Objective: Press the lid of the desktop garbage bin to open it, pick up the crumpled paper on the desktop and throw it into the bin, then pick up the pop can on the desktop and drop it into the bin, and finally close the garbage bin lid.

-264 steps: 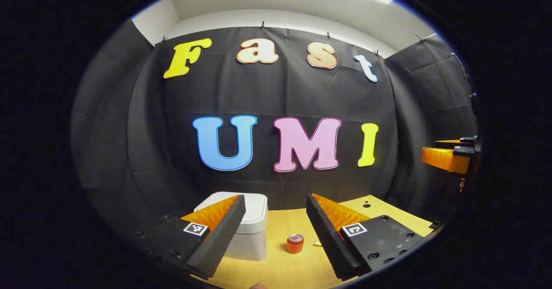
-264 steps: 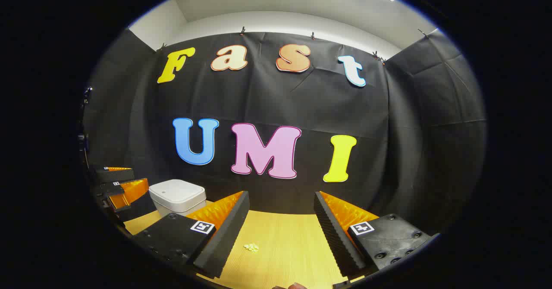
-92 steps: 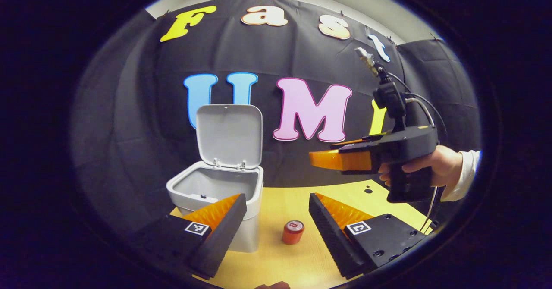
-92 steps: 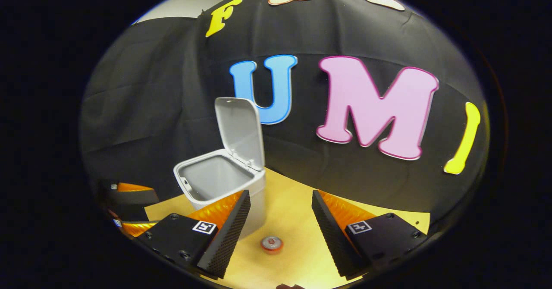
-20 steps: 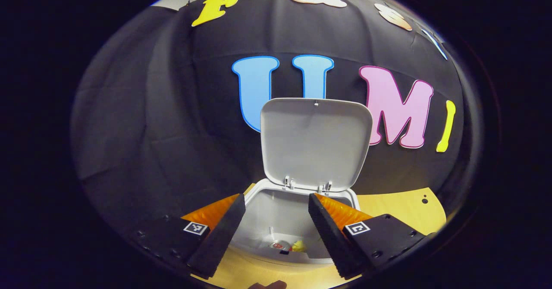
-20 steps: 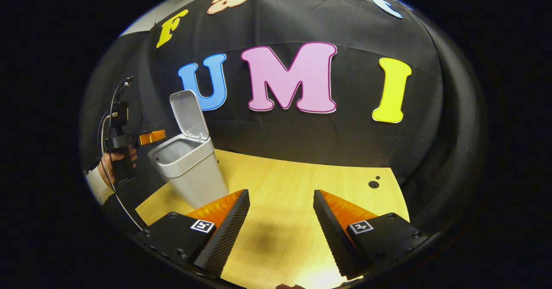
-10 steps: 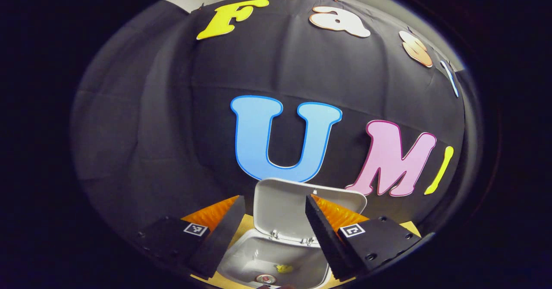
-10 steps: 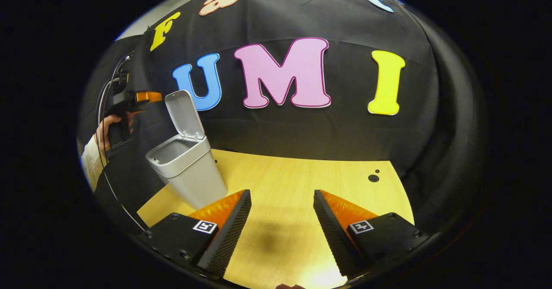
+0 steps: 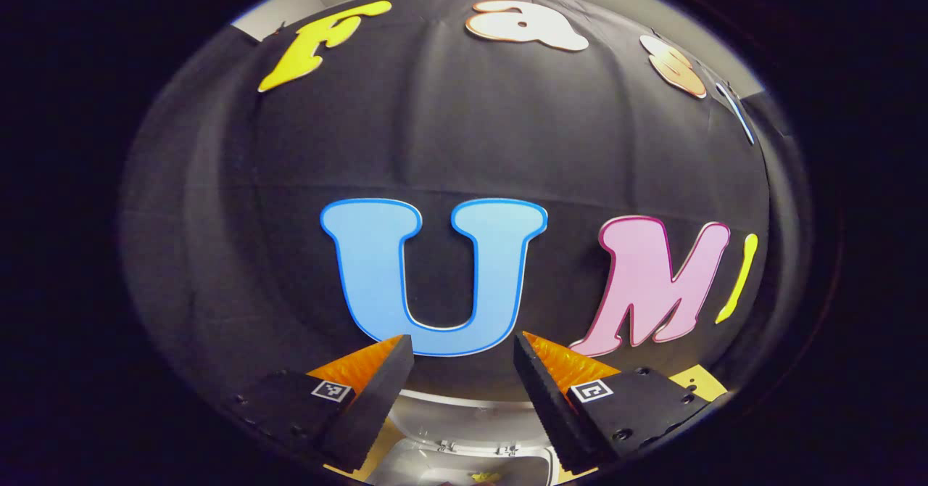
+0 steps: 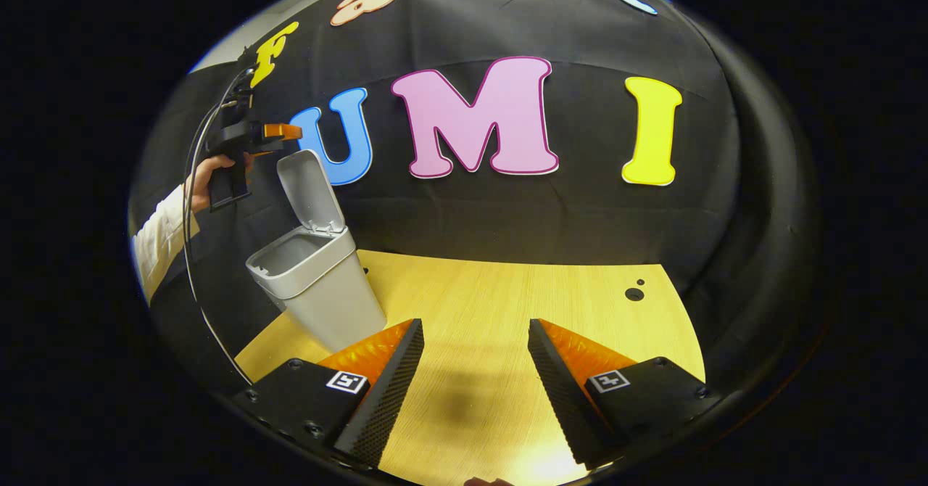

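The white desktop bin (image 10: 319,294) stands at the table's left end with its lid (image 10: 308,185) upright. A hand holds my left gripper (image 10: 281,131) just above the lid's top edge. In the left gripper view, that gripper (image 9: 462,337) is open and holds nothing; the lid (image 9: 464,419) lies low between its fingers. Below it are the bin's mouth (image 9: 435,466) and a bit of yellow crumpled paper (image 9: 484,476) inside. My right gripper (image 10: 475,324) hovers open over bare table, to the right of the bin.
The wooden table (image 10: 507,290) stretches right of the bin, with two small dark holes (image 10: 634,294) near its far right corner. The black cloth wall stands close behind the bin. A white sleeve (image 10: 156,236) and a cable (image 10: 190,254) hang left of the bin.
My left gripper has risen from over the bin's mouth to above the lid's top edge, so bin and lid sank to the bottom of its view. The right gripper has barely moved.
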Demonstrator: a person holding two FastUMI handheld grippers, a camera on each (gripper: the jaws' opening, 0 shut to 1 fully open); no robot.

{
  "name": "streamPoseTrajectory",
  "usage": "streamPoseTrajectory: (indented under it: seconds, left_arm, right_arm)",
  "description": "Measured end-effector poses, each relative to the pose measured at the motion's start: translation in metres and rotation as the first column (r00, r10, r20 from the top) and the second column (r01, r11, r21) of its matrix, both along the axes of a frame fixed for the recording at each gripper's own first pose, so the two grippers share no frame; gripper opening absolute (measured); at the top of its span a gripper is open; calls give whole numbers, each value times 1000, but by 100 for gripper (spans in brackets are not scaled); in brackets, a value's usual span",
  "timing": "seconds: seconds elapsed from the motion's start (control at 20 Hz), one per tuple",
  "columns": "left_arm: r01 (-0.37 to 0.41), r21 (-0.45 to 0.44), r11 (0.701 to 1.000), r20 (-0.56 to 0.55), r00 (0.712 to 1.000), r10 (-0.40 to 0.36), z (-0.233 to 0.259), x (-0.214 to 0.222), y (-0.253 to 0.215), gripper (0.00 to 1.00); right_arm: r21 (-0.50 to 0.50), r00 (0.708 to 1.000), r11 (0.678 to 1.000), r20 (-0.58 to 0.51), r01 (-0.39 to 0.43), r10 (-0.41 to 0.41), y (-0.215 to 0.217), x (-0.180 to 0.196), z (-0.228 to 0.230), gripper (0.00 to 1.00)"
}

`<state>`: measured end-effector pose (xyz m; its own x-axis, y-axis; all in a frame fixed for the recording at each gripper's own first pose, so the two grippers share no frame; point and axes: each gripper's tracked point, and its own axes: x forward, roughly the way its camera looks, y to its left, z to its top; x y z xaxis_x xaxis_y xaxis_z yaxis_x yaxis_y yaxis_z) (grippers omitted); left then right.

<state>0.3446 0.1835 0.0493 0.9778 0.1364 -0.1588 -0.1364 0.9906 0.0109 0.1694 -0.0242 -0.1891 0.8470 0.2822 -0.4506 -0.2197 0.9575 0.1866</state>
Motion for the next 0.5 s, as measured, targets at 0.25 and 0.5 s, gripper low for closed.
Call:
streamPoseTrajectory:
  seconds: [0.25, 0.5]
  left_arm:
    - [15, -5, 1000, -105, 994, -15, -29, -24, -7, 100]
    - [40, -4, 999, -158, 987, -40, -55, -78, -4, 98]
  right_arm:
    - [-19, 1000, 1000, 2, -12, 12, 2, 1, -4, 97]
    - [-11, 999, 999, -28, -38, 37, 15, -2, -17, 97]
